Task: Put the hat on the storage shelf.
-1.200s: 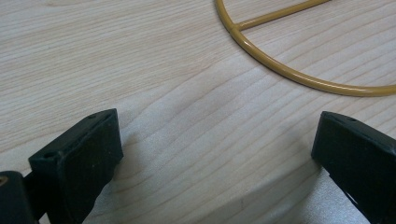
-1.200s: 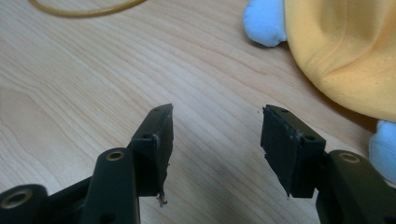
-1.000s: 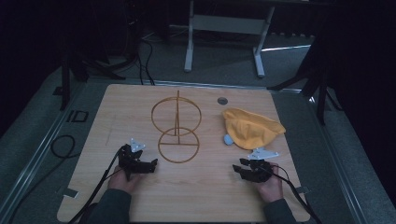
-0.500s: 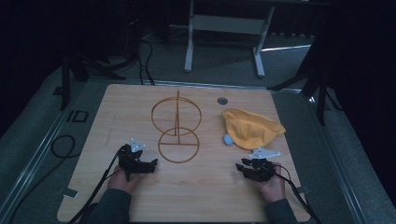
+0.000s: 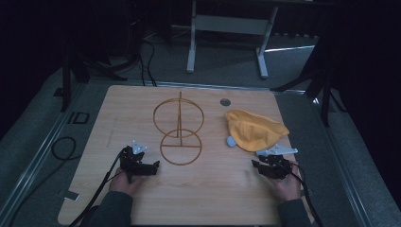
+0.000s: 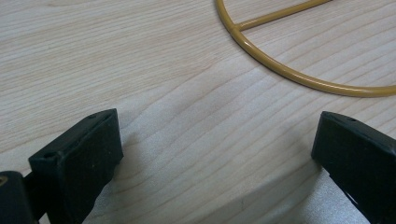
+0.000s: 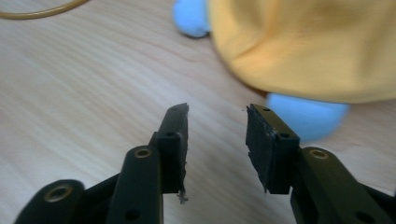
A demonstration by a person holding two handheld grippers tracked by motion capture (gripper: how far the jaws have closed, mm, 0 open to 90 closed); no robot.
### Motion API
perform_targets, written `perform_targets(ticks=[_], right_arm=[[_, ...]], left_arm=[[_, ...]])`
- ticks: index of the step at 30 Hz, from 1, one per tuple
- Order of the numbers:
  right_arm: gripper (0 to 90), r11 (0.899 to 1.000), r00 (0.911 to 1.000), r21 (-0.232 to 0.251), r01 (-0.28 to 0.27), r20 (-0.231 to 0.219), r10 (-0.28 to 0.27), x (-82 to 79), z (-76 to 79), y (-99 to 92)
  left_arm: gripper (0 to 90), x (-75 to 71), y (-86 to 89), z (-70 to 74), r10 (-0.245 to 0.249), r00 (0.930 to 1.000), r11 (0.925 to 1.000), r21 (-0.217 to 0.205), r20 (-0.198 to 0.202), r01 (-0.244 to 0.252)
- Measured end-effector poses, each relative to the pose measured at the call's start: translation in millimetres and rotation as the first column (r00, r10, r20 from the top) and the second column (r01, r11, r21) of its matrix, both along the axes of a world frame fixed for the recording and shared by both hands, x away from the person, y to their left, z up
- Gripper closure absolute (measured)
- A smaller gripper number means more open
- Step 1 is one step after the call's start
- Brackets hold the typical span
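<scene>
A yellow cloth (image 5: 253, 131) lies bunched at the table's right, with a pale blue object (image 5: 231, 141) poking out at its left edge. In the right gripper view the cloth (image 7: 303, 46) and blue parts (image 7: 308, 116) lie just beyond my right gripper (image 7: 217, 116). Its jaws have just been closing and stand part open, with nothing between them. In the high view my right gripper (image 5: 256, 164) sits just short of the cloth. My left gripper (image 5: 153, 166) rests open on the wood (image 6: 217, 135), near the gold wire ring (image 6: 280, 70).
A gold wire stand (image 5: 179, 123), a flat base ring with an upright ring on a post, occupies the table's middle. A small round grommet (image 5: 225, 102) sits at the back. Cables trail off the table's left edge, and dark floor surrounds the table.
My right gripper has shifted a little up and toward the yellow cloth, and its jaws have narrowed. The left gripper has stayed put.
</scene>
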State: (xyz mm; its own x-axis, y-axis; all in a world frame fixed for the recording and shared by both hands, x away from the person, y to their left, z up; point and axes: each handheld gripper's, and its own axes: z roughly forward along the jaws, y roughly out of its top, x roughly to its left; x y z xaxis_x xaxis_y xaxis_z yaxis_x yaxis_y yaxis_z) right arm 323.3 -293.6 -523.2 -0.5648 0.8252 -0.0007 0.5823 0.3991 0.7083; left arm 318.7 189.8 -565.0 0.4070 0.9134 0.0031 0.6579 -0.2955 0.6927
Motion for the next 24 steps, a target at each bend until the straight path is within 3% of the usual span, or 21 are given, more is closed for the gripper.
perform_targets(ticks=[5,9,15,24], right_arm=[[70.9,0.999,0.9994,-0.031,0.035,0.001,-0.035,6.9,2.8,-11.6],[72.2,0.997,0.9966,-0.005,0.082,-0.01,-0.082,12.3,0.0,-21.0],[60.9,0.993,0.9922,0.017,0.121,-0.033,-0.12,20.6,-5.9,-30.3],[44.3,0.991,0.9888,0.05,0.127,-0.085,-0.122,33.1,-16.0,-35.6]], left_arm=[[1.9,0.0,0.0,0.0,0.0,1.0,1.0,0.0,0.0,0.0],[1.9,0.0,0.0,0.0,0.0,1.0,1.0,0.0,0.0,0.0],[1.9,0.0,0.1,0.0,-0.001,1.0,1.0,0.001,0.0,0.001],[1.9,0.0,0.1,0.0,-0.001,1.0,1.0,0.001,0.0,0.001]])
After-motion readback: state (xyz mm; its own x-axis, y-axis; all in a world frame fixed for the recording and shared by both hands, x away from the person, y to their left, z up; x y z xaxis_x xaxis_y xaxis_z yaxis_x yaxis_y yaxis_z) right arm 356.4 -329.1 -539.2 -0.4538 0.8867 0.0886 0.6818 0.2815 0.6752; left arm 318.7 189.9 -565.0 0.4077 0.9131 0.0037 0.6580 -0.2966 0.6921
